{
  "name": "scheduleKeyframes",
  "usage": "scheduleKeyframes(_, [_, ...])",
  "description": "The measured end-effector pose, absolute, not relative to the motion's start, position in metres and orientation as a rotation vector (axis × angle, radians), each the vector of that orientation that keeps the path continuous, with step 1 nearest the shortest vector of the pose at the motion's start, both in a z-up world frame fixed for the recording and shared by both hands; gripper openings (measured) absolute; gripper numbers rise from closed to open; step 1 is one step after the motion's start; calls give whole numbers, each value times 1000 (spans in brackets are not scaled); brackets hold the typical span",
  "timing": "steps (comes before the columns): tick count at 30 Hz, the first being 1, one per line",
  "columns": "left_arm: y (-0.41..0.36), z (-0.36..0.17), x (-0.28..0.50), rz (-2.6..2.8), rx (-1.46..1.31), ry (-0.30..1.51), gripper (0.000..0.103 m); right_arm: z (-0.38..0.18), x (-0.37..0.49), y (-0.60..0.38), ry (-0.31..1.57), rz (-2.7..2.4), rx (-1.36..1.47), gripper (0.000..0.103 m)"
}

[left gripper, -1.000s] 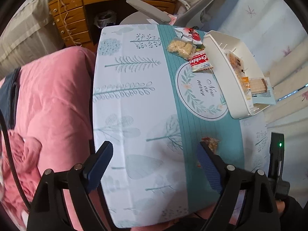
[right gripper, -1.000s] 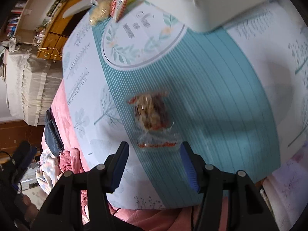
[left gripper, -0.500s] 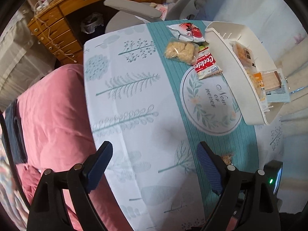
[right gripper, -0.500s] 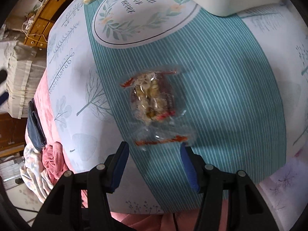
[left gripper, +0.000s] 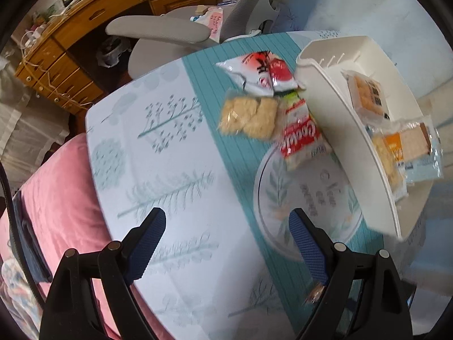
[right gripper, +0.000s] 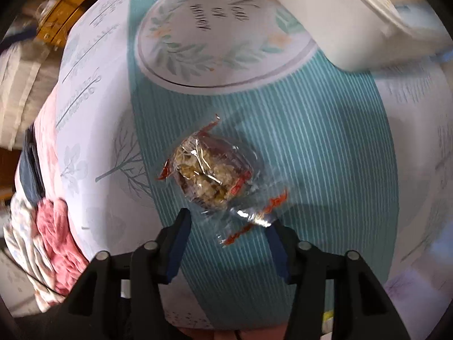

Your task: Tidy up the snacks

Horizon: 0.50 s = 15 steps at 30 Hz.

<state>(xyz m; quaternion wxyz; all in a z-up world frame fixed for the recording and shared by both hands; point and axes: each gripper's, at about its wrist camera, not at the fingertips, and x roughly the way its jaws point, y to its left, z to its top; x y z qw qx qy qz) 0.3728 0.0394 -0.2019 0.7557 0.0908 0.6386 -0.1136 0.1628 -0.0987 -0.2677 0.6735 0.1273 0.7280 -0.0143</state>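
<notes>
The left gripper point(left gripper: 226, 228) hangs spread and empty over the tablecloth point(left gripper: 175, 187), three snack packets point(left gripper: 283, 107) lie against the white basket point(left gripper: 348, 130) near the table's far edge, and the right gripper point(right gripper: 229, 233), jaws apart, straddles the clear nut-snack packet point(right gripper: 211, 175) near the table's near edge.

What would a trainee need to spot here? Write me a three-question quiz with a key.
1. True or false: the right gripper is shut on the clear nut-snack packet.
2. Which packet touches the white bin's outer wall? A) red cookie packet B) pale cracker packet
3. Fill in: the left gripper hovers open over the ____.

Key: 1 false, its jaws are open with the packet's tail between them; 2 A; 3 tablecloth.
</notes>
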Motion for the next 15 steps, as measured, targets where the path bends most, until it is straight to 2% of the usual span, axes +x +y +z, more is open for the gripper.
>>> scheduleKeyframes(1, [36, -206, 379, -252, 192, 1394, 88, -266, 166, -95, 1635, -9, 247, 41])
scheduleKeyframes(6, [21, -223, 407, -275, 156, 1377, 88, -257, 179, -75, 1586, 95, 86, 32])
scheduleKeyframes(8, [17, -230, 417, -287, 125, 1366, 88, -253, 183, -70, 1563, 130, 49, 14])
scheduleKeyframes(15, [11, -260, 447, -306, 52, 1345, 88, -258, 199, -77, 1539, 141, 2, 13])
